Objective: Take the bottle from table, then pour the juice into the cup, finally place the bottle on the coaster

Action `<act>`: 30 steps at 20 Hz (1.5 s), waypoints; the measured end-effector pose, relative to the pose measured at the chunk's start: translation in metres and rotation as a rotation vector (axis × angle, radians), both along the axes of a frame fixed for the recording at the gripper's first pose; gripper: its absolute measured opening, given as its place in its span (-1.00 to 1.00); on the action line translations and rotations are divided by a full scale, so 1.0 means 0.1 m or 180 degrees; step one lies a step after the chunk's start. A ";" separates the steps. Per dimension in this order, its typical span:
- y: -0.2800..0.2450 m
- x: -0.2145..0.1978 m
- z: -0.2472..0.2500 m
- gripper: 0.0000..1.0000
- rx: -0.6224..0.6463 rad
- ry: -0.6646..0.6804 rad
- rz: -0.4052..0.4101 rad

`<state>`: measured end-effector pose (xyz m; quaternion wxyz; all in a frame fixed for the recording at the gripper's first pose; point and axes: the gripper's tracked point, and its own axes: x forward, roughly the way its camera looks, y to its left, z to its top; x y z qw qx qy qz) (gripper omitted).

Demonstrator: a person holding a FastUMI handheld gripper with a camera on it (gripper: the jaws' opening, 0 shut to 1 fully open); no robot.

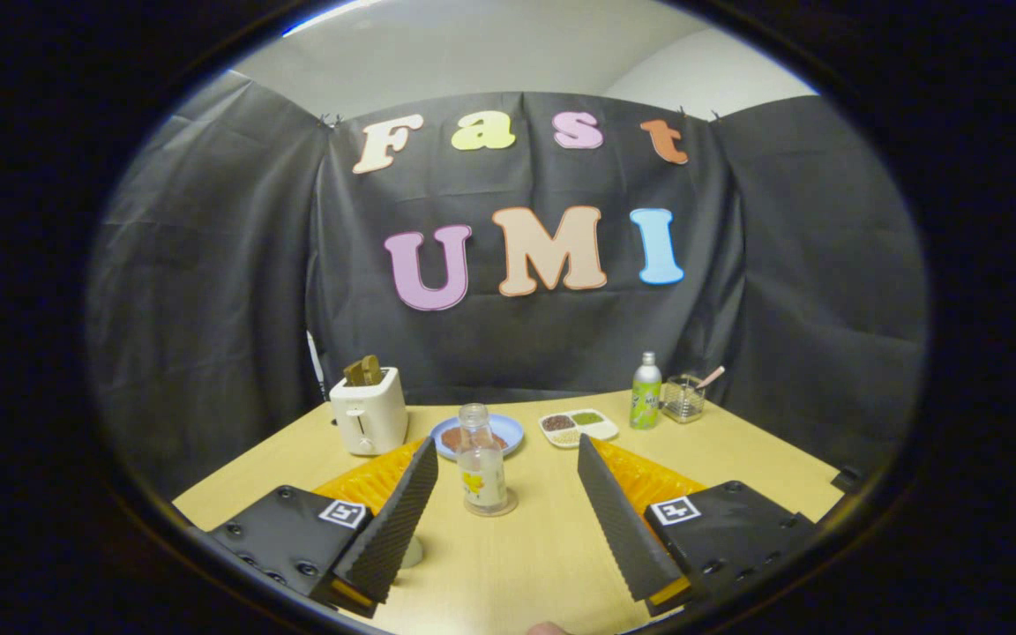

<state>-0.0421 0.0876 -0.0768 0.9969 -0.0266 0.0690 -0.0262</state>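
Observation:
A clear bottle (pixel 481 463) with a yellow label and no cap stands upright on the wooden table (pixel 526 564), on a round clear coaster (pixel 492 508). My gripper (pixel 506 448) is open. Its two black ribbed fingers (pixel 393 520) are spread wide on either side of the bottle, and neither touches it. The bottle stands just ahead of the gap, slightly nearer the left finger. A pale rounded thing (pixel 412 553) peeks out from behind the left finger; I cannot tell what it is.
Beyond the bottle lie a blue plate (pixel 508 432) and a white divided dish (pixel 578 426). A white toaster (pixel 369 413) holding toast stands at the back left. A green bottle (pixel 646 393) and a glass jar (pixel 683 399) with a spoon stand at the back right.

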 end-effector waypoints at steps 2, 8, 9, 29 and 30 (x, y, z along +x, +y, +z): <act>0.00 -0.04 -0.03 1.00 0.0007 0.0024 0.0008; -0.02 -0.11 0.01 1.00 -0.0045 0.0012 0.0022; -0.02 -0.12 0.03 1.00 -0.0053 0.0003 0.0025; -0.15 -0.16 0.23 1.00 -0.0057 -0.0158 0.0007; -0.15 -0.16 0.23 1.00 -0.0065 -0.0157 0.0009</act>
